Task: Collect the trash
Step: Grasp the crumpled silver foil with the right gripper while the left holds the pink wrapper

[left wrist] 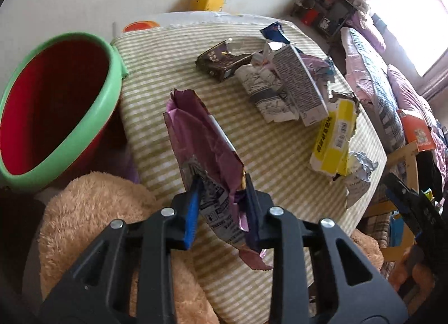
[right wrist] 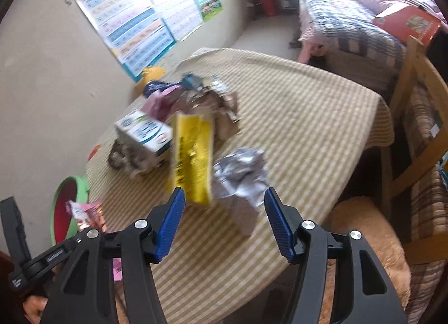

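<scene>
Left gripper (left wrist: 221,187) pinched the purple wrapper (left wrist: 201,133), long axis pointing ahead; the red bin (left wrist: 56,105) lay left. Right gripper (right wrist: 224,198), jaws spread, faced crumpled foil (right wrist: 240,173).

Crumpled purple wrapper (left wrist: 204,139) in left tongs (left wrist: 221,198)

Two grippers, same build. Left gripper (left wrist: 221,192): matte black plastic arms with triangular cut-outs, four round silver screws at the joints, blue ribbed pads (left wrist: 193,212) on the inner faces of the fingers. Right gripper (right wrist: 224,206): also black, with four silver screws and blue ribbed pads (right wrist: 170,223). Small pale lettering on the black body at lower left of the right wrist view, too blurred to read. Bit of bare skin (right wrist: 35,305) at the bottom left edge there.
</scene>
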